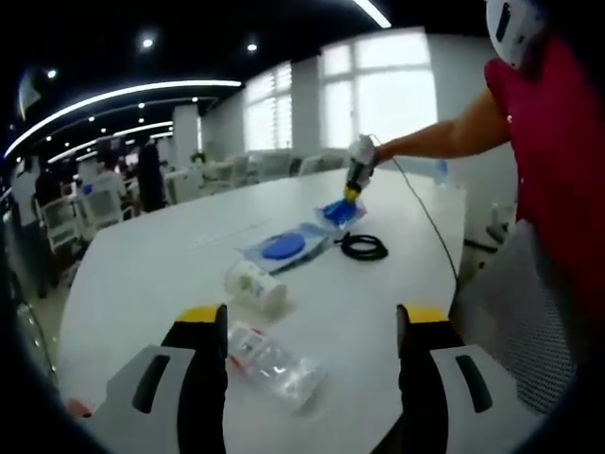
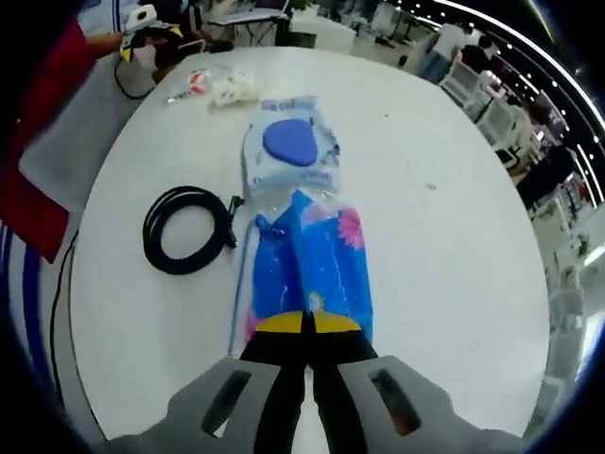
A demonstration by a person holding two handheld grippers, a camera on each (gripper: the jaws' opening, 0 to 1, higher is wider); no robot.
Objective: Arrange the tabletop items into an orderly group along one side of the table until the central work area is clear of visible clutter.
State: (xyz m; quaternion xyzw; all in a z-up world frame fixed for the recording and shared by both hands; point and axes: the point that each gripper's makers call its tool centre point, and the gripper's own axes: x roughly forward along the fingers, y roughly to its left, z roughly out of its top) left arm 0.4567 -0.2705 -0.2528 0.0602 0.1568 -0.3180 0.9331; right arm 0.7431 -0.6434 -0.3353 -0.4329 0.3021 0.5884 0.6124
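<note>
One round white table (image 1: 161, 255), cluttered, amid a bright, ceiling-lit office.

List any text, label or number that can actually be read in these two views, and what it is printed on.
None can be read.
Clear packet with the blue oval: a blue line of print along its top edge, too blurred.
Blue flowered packet in the right gripper: pattern, no legible words.
Paper cup: faint marks, too small.
</note>
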